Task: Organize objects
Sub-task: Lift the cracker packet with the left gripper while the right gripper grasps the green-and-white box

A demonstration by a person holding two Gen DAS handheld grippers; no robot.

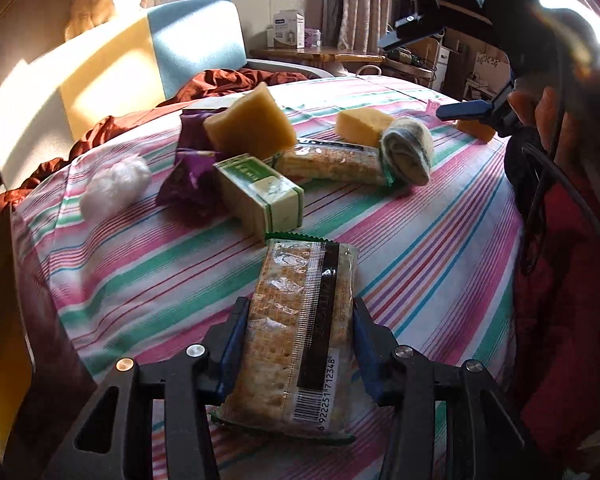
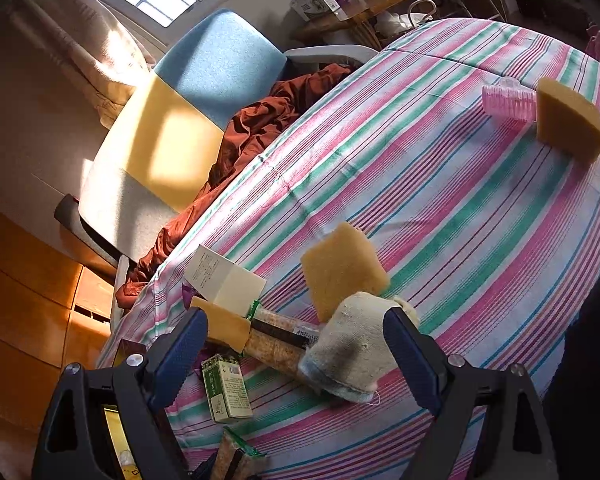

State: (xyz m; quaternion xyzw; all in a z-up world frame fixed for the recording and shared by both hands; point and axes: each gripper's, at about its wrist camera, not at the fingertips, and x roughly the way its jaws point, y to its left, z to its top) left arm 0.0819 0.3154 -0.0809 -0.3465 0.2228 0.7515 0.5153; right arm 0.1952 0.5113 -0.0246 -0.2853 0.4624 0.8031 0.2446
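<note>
Because the cracker packet point(image 1: 300, 336) lies lengthwise along your left gripper point(image 1: 300, 344), its 2 blue-padded fingers point(image 1: 232, 344) sit against its long sides — the narrow way across, which suits a flat, crushable pack. The pads look pressed to the wrapper, so you have hold of it, and its barcode end reaches back between the finger mounts. Whether it is lifted off the striped cloth point(image 1: 420, 240) on the bench or resting on it, I cannot tell.

Your right gripper point(image 2: 296, 344) hangs above the clutter with its fingers point(image 2: 180, 352) spread wide and nothing between the pads; in the left wrist view it shows well above the far side of the bench point(image 1: 460, 76). It seems parked there to stay clear while the left hand works.

The rest sits in a loose heap toward the middle: a green box point(image 1: 260, 192), a 2nd cracker packet point(image 1: 332, 162), a rolled sock point(image 1: 408, 152) touching that packet's end, 2 sponges point(image 1: 252, 120) — one large, one smaller just behind the sock — and a purple wrapper point(image 1: 188, 184) beside a white fluffy ball point(image 1: 114, 186). A 3rd sponge point(image 2: 568, 124) stands well apart next to a pink ribbed piece point(image 2: 508, 102).

Judging by the heap, sorting has barely begun.
</note>
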